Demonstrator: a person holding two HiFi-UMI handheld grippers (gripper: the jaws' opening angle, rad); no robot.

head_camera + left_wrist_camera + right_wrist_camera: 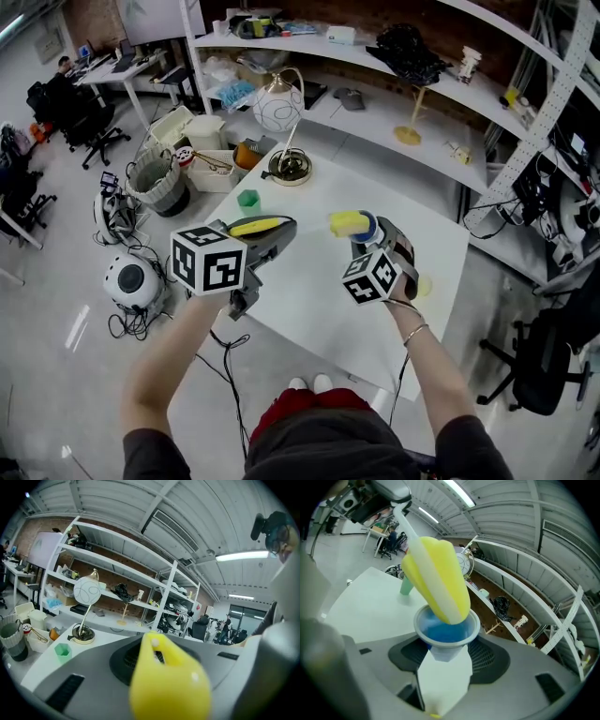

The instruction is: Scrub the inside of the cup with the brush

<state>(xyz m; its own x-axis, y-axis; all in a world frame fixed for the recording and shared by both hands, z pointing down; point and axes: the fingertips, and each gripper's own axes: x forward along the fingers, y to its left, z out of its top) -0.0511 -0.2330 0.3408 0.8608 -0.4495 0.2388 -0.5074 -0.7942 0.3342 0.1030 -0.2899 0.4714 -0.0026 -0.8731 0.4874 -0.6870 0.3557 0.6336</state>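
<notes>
Two claws hang over the white bench point(309, 300). The right claw point(377, 236), at 3 o'clock of the left one, is closed on the base of a small blue plastic cup point(447, 634); in the head view the cup's mouth is turned toward 9 o'clock. The left claw point(270, 231) is clamped on the yellow handle of a yellow sponge-headed brush point(440, 576), whose sponge tip sits in the cup's mouth. On the bench, a green hexagonal pot point(247, 199) stands at 11 o'clock of the left claw. A brass-based globe lamp point(286, 167) stands farther off at 12 o'clock.
</notes>
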